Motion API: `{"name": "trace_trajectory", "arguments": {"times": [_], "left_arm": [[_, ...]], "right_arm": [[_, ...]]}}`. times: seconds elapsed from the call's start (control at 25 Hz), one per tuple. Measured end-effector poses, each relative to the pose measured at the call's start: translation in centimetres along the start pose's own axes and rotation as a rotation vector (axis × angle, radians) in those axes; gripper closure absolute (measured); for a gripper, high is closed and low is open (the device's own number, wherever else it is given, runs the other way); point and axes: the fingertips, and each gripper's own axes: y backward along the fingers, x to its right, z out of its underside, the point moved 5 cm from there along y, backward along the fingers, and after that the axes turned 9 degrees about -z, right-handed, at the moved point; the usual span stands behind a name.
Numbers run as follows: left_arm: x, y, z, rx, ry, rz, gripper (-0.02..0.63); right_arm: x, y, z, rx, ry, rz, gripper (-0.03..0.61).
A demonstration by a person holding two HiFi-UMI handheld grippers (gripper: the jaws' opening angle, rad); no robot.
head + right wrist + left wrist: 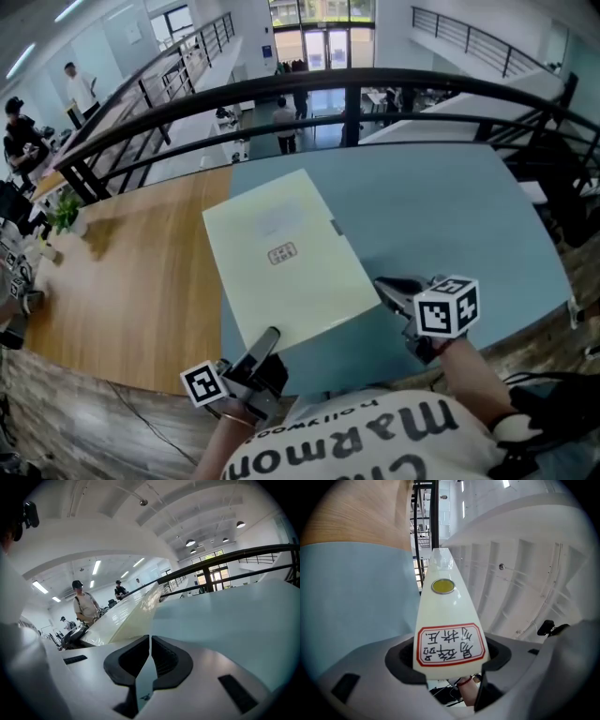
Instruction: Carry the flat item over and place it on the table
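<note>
The flat item [281, 262] is a pale yellow-green panel with a small label in its middle, held over a blue-grey surface [441, 216]. My left gripper [265, 345] is shut on its near edge. In the left gripper view the item [445, 606] runs away from me between the jaws of the left gripper [449, 658], with a red-framed label on it. My right gripper [386, 286] is shut, its tips against the item's right corner. The right gripper view shows the right gripper [150, 639] with its pads nearly together and the item [126, 616] just to their left. Whether they pinch it is hidden.
A black railing [347, 94] curves across just beyond the blue-grey surface, with a lower hall behind it. A wooden surface [131, 281] joins on the left, with a small plant [64, 214] at its far edge. People stand at the far left [80, 89] and nearby [84, 604].
</note>
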Motion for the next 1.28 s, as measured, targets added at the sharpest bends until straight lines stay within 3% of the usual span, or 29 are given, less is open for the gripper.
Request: {"name": "trace_trajectory", "arguments": {"times": [0.32, 0.52, 0.92, 1.28], "left_arm": [[-2.9, -3.0, -0.8, 0.045, 0.026, -0.009, 0.324], [-3.7, -3.3, -0.8, 0.061, 0.053, -0.059, 0.324], [-4.4, -3.2, -1.8, 0.044, 0.06, -0.112, 0.324], [-5.5, -4.3, -6.6, -0.015, 0.053, -0.109, 0.324]], "right_arm": [[5.2, -3.3, 0.3, -0.028, -0.041, -0.041, 0.536], [7.5, -4.0, 0.3, -0.031, -0.085, -0.034, 0.535], [8.0, -4.9, 1.6, -0.06, -0.111, -0.024, 0.535], [7.9, -8.5, 0.8, -0.051, -0.148, -0.005, 0.535]]}}
